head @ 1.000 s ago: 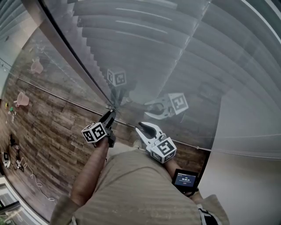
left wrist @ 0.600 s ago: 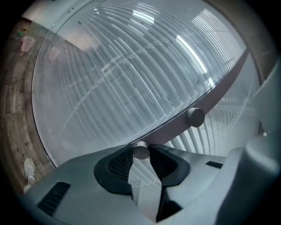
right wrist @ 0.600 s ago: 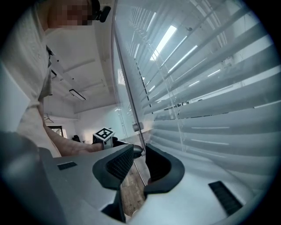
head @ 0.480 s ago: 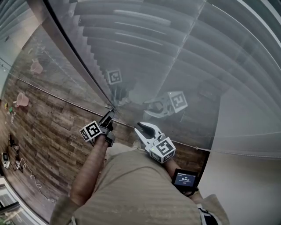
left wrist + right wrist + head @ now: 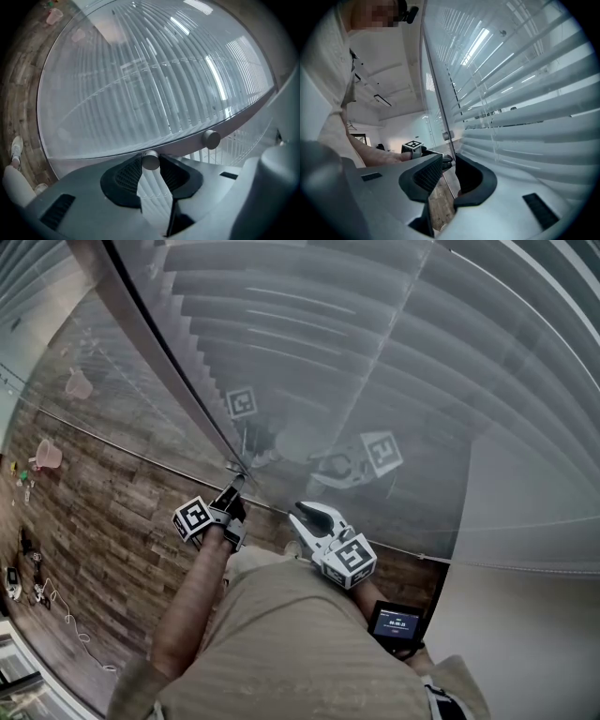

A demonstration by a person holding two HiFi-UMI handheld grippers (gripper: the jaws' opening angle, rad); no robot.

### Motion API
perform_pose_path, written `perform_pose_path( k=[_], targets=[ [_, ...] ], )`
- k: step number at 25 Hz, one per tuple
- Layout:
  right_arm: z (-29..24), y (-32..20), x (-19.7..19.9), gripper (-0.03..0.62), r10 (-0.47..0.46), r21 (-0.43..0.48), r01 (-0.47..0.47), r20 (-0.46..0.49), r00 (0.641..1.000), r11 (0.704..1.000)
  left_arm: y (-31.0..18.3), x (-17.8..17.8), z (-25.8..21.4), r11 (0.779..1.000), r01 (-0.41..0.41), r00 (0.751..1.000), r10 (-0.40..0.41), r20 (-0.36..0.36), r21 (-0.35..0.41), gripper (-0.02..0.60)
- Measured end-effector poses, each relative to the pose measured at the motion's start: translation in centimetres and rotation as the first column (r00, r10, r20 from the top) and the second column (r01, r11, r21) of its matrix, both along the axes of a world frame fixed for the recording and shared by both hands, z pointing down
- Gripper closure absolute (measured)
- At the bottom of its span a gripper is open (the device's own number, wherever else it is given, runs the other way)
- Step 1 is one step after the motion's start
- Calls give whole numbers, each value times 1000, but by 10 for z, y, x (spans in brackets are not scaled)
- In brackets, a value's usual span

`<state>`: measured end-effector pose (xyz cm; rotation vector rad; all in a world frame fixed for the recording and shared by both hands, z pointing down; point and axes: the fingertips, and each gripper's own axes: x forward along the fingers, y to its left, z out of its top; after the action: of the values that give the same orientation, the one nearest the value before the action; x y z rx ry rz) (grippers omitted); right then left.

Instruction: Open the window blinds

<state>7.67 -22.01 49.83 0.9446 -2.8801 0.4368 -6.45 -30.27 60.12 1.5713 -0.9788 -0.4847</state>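
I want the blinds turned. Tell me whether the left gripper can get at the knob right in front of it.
Yes, it seems so: the left gripper already has the knob between its jaws, a pad against each side, and nothing stands in the way.

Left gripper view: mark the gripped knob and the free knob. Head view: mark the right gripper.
gripped knob point(image 5: 150, 161): left gripper view, round end face.
free knob point(image 5: 211, 139): left gripper view, round end face.
right gripper point(image 5: 307, 513): head view, midway between its fingertips.
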Motion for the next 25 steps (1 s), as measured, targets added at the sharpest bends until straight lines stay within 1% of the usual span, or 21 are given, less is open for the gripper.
perform_pose_path(
  k=[2, 5, 10, 13, 17, 23, 25],
  targets=[
    [0, 0, -1, 510, -7, -2, 7, -3, 1000, 1000, 0, -1, 1, 1000, 9, 998, -10, -58, -14, 448],
    [1, -2, -3, 510, -10, -3, 10, -5, 1000, 1000, -3, -5, 7, 999, 20, 987, -25, -159, -37, 448],
    [3, -3, -6, 510, -19, -3, 19, -10, 1000, 1000, -4, -3, 5, 998, 20, 962, -34, -271, -52, 448],
    [3, -3, -7, 510, -23, -5, 23, -12, 1000, 1000, -3, -1, 4, 998, 23, 941, -44, -336, -65, 448],
    [3, -3, -8, 510, -26, -8, 26, -16, 1000, 1000, -3, -3, 6, 996, 28, 912, -62, -405, -88, 448],
    [4, -3, -7, 510, -26, -3, 25, -23, 999, 1000, 0, -1, 9, 992, 17, 856, -81, -511, -128, 448],
    [4, -2, -7, 510, -29, -6, 29, -25, 999, 1000, 0, 0, 10, 991, 15, 831, -88, -549, -136, 448]
  ],
)
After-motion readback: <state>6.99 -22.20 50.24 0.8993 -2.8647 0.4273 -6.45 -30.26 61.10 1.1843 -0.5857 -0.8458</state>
